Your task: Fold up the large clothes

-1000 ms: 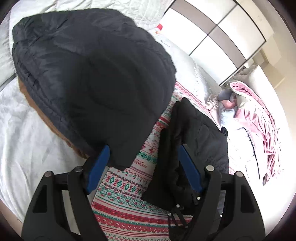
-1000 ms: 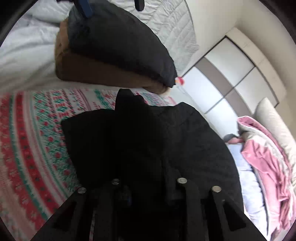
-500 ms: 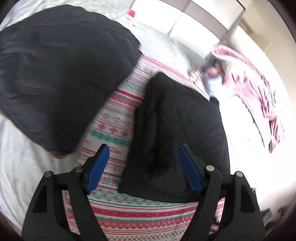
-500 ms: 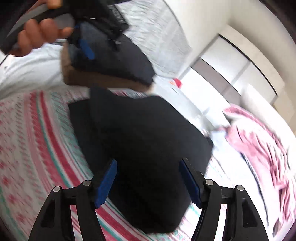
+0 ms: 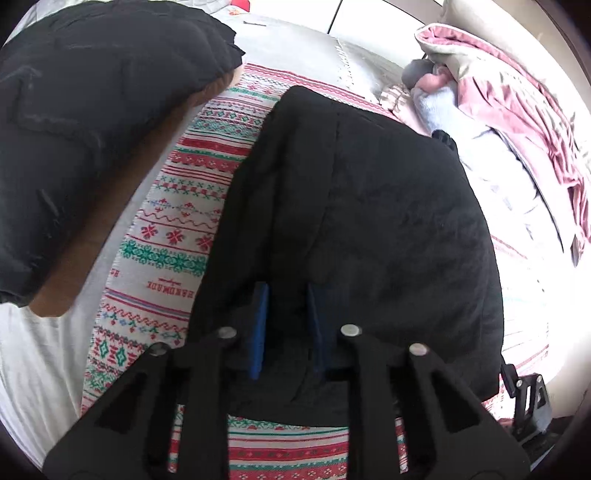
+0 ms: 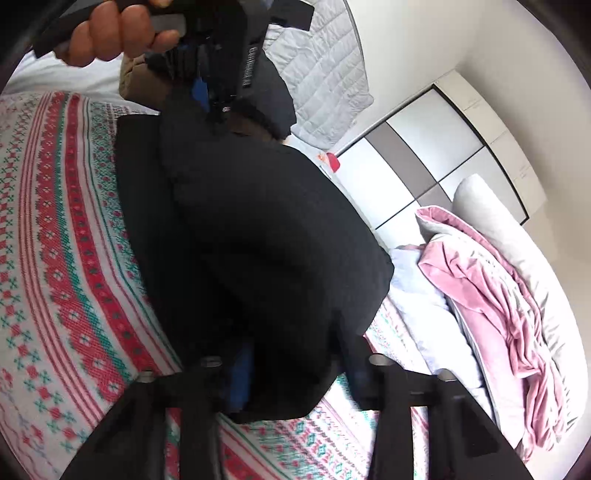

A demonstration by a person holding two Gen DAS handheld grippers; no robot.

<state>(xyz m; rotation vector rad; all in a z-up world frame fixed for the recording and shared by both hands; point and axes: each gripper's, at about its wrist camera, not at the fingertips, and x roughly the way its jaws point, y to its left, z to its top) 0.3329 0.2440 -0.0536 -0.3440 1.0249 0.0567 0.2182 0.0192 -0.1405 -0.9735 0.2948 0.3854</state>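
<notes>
Closing on the near edge of the black garment point(image 5: 369, 221), the left gripper point(image 5: 286, 325) has its blue pads drawn close with dark cloth bunched between them, where half a second ago they stood wide over the open cloth; the jaws are closing, and I judge the pinch is about made. The right gripper point(image 6: 295, 373) is closing too, after opening wide for a moment; a lobe of the garment fills the gap between its fingers, but the pads are mostly hidden by cloth, so I cannot tell whether they press yet.

The garment lies folded into a thick pad on the patterned blanket point(image 5: 166, 229), its near edge at both grippers; in the right view the hand point(image 6: 110, 33) on the left tool reaches in from the far side of it. This reads as both tools taking fresh hold of one edge, likely to lift or carry the bundle or lay another fold; a thick wad could slip from a shallow bite.

Beyond, to the left, a stack point(image 5: 92, 103) of a dark quilted coat over a brown one rests on the white sheet; farther off lie pink bedding point(image 6: 491, 295) and a wardrobe point(image 6: 424, 155).
</notes>
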